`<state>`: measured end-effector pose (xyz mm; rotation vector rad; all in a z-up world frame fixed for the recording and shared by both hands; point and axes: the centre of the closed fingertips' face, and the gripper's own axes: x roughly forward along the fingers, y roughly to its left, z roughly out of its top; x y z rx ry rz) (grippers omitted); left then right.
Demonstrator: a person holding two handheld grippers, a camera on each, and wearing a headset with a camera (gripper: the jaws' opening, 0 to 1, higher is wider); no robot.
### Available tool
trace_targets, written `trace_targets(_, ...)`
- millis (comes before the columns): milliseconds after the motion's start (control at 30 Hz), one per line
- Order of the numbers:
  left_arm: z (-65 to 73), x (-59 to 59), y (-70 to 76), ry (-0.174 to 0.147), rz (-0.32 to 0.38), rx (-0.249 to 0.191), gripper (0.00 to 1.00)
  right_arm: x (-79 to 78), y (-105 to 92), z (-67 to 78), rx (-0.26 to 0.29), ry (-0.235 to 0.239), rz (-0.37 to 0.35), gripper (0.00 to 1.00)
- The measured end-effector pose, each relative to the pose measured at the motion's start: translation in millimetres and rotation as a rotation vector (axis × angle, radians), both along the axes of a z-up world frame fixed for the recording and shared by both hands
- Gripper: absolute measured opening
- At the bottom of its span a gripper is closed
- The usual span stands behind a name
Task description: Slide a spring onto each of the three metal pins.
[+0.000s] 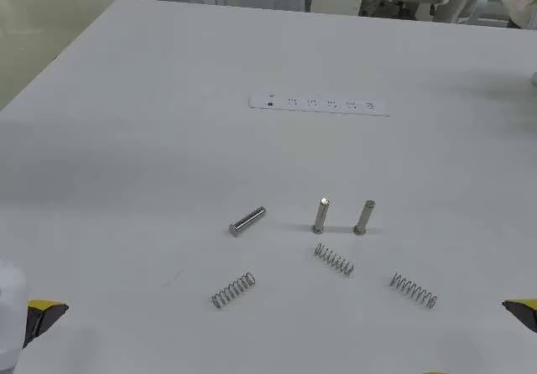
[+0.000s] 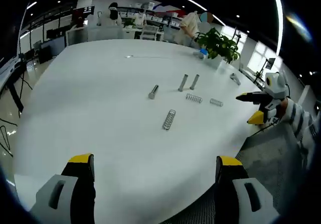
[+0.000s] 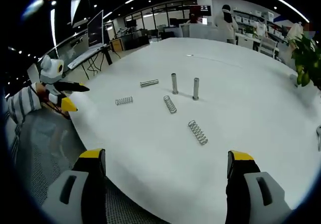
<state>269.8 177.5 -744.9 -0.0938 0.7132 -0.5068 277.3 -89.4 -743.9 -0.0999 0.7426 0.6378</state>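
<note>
The lying pin (image 1: 247, 221) is the likeliest trouble. It is a smooth cylinder on its side, so a jaw that catches it off-centre may send it rolling, and it probably has to be stood up or held before a spring can go over it. The middle pin (image 1: 321, 215) and the end pin (image 1: 364, 217) stand upright on small flared feet, near each other. A sideways brush while threading one could topple either (so narrow a foot looks easy to tip).

The springs carry their own risk. They are thin open coils, and a hard squeeze may buckle one or flick it out of the jaws.

All three pins are bright polished metal. The springs are pale wire lying flat, and none is on a pin yet. In the head view the first spring (image 1: 233, 290) lies in front of the lying pin. The second spring (image 1: 334, 260) lies just before the upright pair, and the third spring (image 1: 413, 291) is off to the side, nearer the person. All the parts sit near the middle of the white table (image 1: 126, 181), none touching.

At the near edge, well apart from the parts, the left gripper (image 2: 154, 159) and right gripper (image 3: 166, 155) are both spread wide and hold nothing. A white power strip (image 1: 319, 104) lies beyond the pins.
</note>
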Motion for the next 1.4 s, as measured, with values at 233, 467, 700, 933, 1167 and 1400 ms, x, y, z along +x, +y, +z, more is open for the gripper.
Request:
trace_targets(233, -6.1, -1.5, -2.0, 0.019, -0.022, 0.001, 0.98, 0.9, 0.6, 1.3, 0.006, 0.005, 0.001, 1.0)
trace_targets(467, -10.5, -6.3, -2.9, 0.041, -0.029, 0.005, 0.98, 0.7, -0.6, -0.4, 0.006, 0.018, 0.002, 1.0)
trace_targets(700, -5.8, -8.2, -10.1, 0.023, -0.069, 0.001, 0.98, 2.4, 0.4, 0.9, -0.004, 0.018, 0.013, 1.0)
trace_targets(933, -5.2, -9.8, -11.0, 0.029, -0.074, 0.005, 0.98, 3.4, 3.1, 3.6, -0.011, 0.011, 0.027, 1.0)
trace_targets(1167, -2.6, -14.1, -11.3, 0.021, -0.09, -0.013, 0.98, 3.8, 1.5, 2.7, -0.026, 0.01, 0.026, 1.0)
trace_targets(1400, -4.8, -17.8, -8.6, 0.036, -0.094, 0.0, 0.98, 4.3, -0.4, -0.8, -0.029, 0.021, 0.024, 1.0)
